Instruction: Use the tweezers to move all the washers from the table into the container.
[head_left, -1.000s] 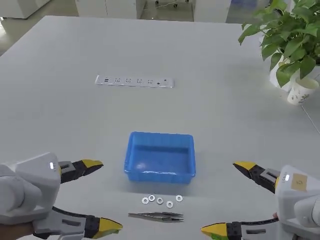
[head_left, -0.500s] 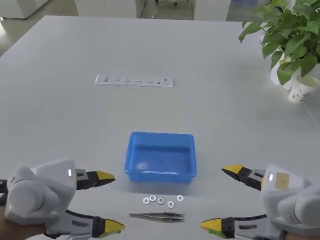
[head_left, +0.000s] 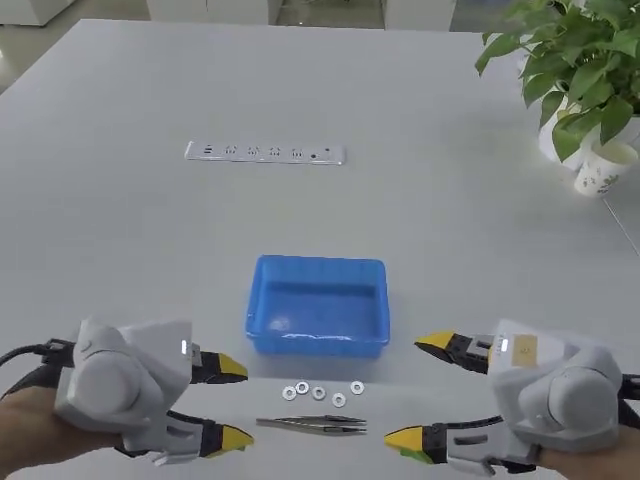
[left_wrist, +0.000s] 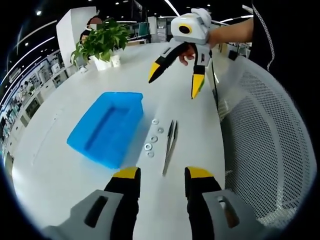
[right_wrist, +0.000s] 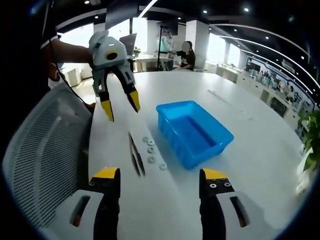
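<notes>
Left tongs (head_left: 246, 402) and right tongs (head_left: 403, 390) gape empty; the flat-lying tweezers (head_left: 312, 425) look thin, stiff, likely slippery; pinch them mid-length.

Glossy blue plastic container (head_left: 318, 318); shiny metal tweezers (head_left: 312, 424), washers (head_left: 321, 392); matt table (head_left: 400, 210).

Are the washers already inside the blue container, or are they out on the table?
Out. Five washers lie on the table, in a row between the blue container and the tweezers.
</notes>
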